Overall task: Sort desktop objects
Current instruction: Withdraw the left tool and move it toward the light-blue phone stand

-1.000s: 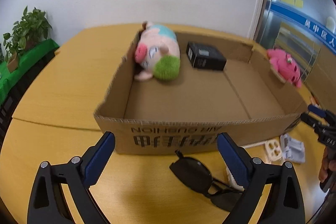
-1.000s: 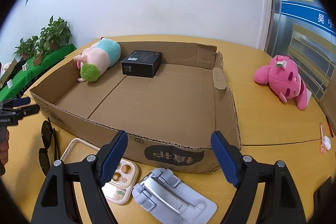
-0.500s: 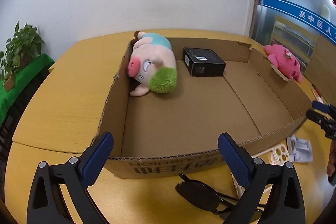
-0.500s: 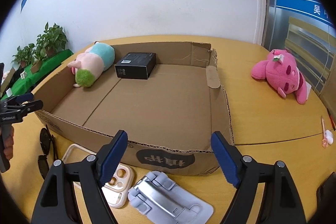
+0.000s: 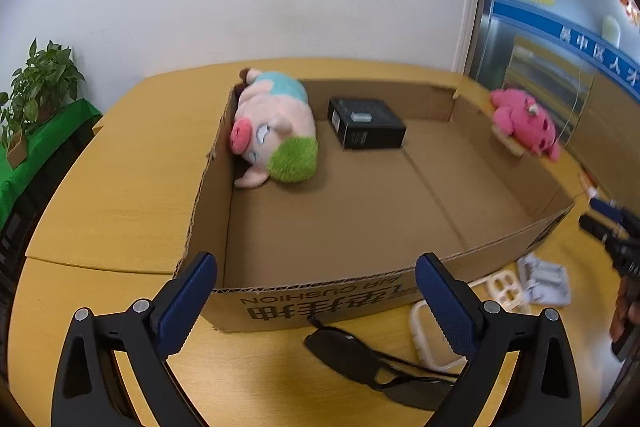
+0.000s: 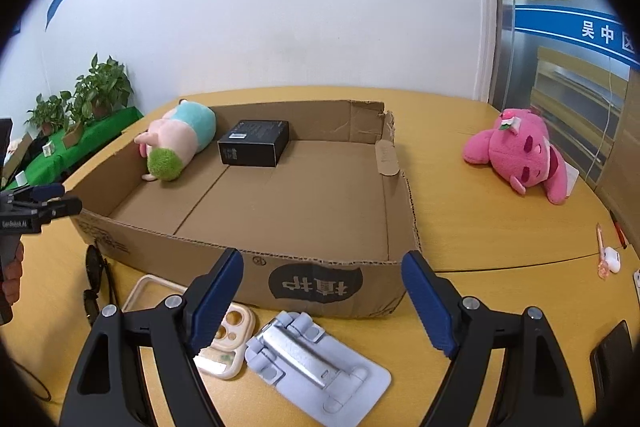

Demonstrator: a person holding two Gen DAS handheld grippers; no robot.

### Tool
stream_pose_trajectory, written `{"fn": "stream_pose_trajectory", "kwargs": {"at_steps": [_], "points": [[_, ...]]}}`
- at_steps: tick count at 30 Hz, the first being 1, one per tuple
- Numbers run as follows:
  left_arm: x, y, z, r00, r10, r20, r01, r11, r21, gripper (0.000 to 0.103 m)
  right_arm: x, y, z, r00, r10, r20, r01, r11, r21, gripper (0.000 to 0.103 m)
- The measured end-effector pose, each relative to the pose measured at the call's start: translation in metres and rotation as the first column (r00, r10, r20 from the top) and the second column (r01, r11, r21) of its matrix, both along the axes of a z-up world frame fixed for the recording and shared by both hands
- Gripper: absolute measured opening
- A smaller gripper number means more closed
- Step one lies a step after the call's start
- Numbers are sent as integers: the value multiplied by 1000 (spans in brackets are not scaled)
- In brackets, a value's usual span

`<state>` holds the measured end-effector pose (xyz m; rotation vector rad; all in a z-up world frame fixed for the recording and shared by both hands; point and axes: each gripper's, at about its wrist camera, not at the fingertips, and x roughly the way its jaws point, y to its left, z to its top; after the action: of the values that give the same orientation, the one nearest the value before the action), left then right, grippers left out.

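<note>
Hovering over the near edge of the table [image 6: 480, 211], the right gripper [image 6: 322, 301] has its fingers spread wide with nothing between them; the left gripper [image 5: 316, 301] is likewise spread and empty. Directly under the right gripper lie a grey phone stand [image 6: 316, 363] and, just beside it, a cream phone case [image 6: 230, 339]. Under the left gripper lie black sunglasses [image 5: 360, 355], near a white frame [image 5: 430, 331]. Behind these items sits an open, shallow cardboard box [image 6: 320, 283], its near wall printed with a dark logo. Inside the box, at the far left corner, a pig plush [image 5: 276, 143] with green hair lies on its side against the wall; a black box [image 5: 366, 123] rests just beside it. Outside the box, on the table to the right, lies a pink plush [image 6: 520, 151]. At the far right table edge: white earbuds case [image 6: 612, 259], pen. Potted plants [image 6: 100, 91] stand far left.
</note>
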<state>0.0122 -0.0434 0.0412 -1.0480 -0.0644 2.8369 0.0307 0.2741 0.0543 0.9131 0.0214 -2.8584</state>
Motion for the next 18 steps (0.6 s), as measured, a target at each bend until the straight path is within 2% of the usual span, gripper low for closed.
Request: {"fn": "stream_pose_trajectory", "kwargs": {"at_steps": [3,5,8,10,15,18], "points": [[16,8,19,998,-23,-59,28,995,98,102,11,10,-4,998,56,37,-55,998,-25,82],[24,19,26,995,-55,-81,66,987,143,102,16,18,-16,992,81,98,-80,997,-10,82],[36,41,28,989,-116,-95,130,979,154,102,20,27,-40,973,107,206,-118,992,40,82],[40,54,25,985,-148,-86,160,974,161,102,21,31,-51,960,130,248,-144,989,39,82],[45,82,10,976,-216,-32,218,959,183,102,12,22,-62,947,203,250,-226,972,67,82],[47,95,2,970,-243,-5,240,953,185,102,-1,20,-76,931,235,281,-255,966,37,82]]}}
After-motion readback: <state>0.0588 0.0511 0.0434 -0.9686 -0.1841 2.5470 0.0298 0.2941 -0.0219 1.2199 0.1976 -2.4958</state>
